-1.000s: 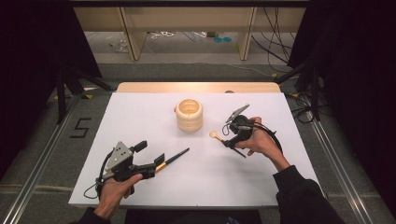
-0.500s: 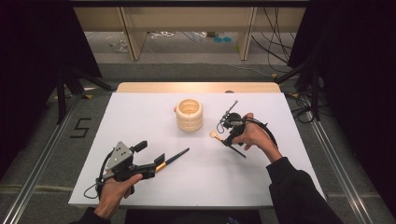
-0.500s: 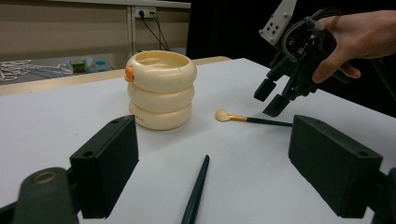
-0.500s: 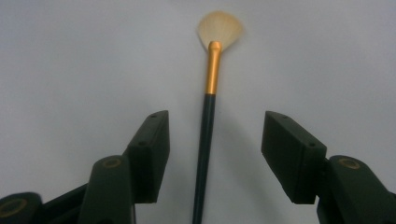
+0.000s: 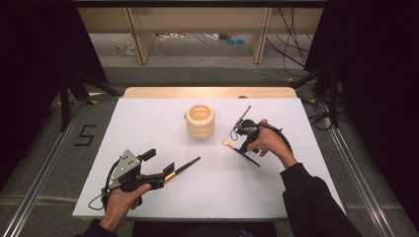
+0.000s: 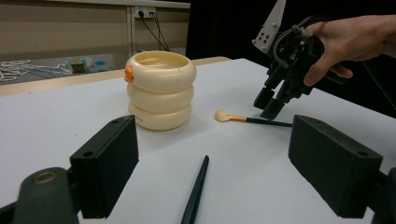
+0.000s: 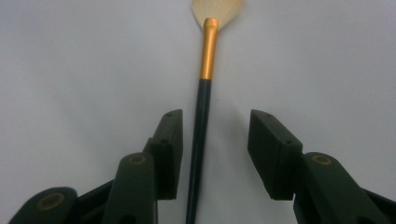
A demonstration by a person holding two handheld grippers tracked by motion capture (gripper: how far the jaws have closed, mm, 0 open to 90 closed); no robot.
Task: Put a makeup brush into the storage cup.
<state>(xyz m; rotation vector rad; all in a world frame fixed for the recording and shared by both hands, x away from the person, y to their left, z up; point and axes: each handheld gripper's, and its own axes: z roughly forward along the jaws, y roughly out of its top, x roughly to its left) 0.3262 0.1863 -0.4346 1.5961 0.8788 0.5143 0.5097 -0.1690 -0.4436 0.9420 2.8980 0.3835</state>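
Note:
A cream ringed holder (image 5: 200, 121) (image 6: 161, 91) stands upright mid-table. A brush with a pale head and orange ferrule (image 5: 230, 145) (image 6: 247, 119) (image 7: 201, 121) lies flat to its right. My right gripper (image 5: 243, 148) (image 6: 268, 105) (image 7: 215, 116) points down over its dark handle. Its jaws have just been closing and stand either side of the handle, with a gap on each side. A second brush (image 5: 187, 165) (image 6: 196, 186) lies on the table between the wide-open jaws of my left gripper (image 5: 159, 163) (image 6: 212, 126), untouched.
The white table top (image 5: 148, 118) has a wooden strip along its far edge. Beyond it stand wooden shelf legs, with cables on the floor. Metal rails run along both sides, and a "5" mark (image 5: 84, 134) is on the floor at the left.
My right hand has moved left and down over the pale-headed brush, and its jaws have narrowed around the handle. The left hand and its brush have stayed put.

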